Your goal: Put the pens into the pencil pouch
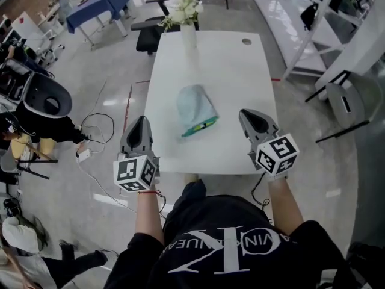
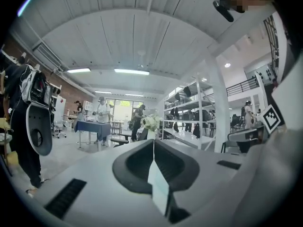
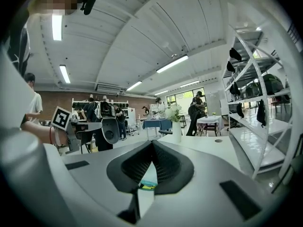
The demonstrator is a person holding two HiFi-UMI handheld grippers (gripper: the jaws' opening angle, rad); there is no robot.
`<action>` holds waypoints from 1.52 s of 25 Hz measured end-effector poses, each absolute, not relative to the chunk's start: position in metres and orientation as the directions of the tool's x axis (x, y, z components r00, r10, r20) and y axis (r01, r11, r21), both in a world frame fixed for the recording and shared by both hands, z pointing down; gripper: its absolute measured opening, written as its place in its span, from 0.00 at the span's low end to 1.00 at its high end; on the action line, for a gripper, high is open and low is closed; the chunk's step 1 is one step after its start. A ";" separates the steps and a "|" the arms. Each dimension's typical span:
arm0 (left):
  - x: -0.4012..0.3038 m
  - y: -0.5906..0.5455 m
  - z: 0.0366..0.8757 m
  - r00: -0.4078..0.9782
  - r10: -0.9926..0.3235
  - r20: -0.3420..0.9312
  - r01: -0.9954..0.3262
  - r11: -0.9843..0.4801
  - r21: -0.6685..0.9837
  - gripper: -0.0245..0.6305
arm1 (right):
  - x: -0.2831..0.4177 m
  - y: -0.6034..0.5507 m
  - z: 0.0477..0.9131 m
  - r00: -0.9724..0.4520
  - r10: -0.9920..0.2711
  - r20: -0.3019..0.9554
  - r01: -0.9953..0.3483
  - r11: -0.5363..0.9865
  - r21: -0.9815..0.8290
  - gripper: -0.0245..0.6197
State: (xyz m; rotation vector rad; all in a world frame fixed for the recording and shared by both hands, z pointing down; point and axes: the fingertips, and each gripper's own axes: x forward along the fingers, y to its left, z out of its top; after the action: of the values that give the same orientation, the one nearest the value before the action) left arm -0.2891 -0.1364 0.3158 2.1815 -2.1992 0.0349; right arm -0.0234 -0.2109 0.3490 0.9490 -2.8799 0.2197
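Note:
A light-blue pencil pouch (image 1: 194, 106) lies in the middle of the white table (image 1: 240, 77), its open mouth toward me. Green and yellow pen ends (image 1: 204, 124) show in that mouth. My left gripper (image 1: 140, 121) hovers at the table's near left edge, shut and empty, well apart from the pouch. My right gripper (image 1: 246, 114) hangs over the near right part of the table, also shut and empty. In the left gripper view the jaws (image 2: 153, 142) meet and point level across the room. In the right gripper view the closed jaws (image 3: 151, 144) show a sliver of the pouch (image 3: 147, 185) below them.
A white vase with flowers (image 1: 187, 26) stands at the table's far end, near a round cable hole (image 1: 246, 41). A black office chair (image 1: 148, 27) sits beyond it. Cables (image 1: 96, 128) lie on the floor at left, white shelving (image 1: 337, 17) at right. People stand far off.

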 end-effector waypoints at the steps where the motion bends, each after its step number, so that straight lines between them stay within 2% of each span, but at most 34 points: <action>1: -0.291 -0.135 0.316 -0.017 -0.999 0.047 -1.000 0.018 0.010 0.05 | -0.022 -0.211 0.348 -0.800 -0.583 0.138 -0.598 0.795 -0.105 0.05; 38: -0.296 -0.143 0.328 -0.009 -0.998 0.065 -1.000 0.010 0.011 0.05 | -0.025 -0.217 0.367 -0.796 -0.588 0.144 -0.605 0.781 -0.154 0.05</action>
State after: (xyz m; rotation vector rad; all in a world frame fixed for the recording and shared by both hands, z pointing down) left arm -0.2964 -0.1432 0.3280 2.1725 -2.1931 0.0587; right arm -0.0253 -0.2165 0.3674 0.9673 -2.8811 0.2951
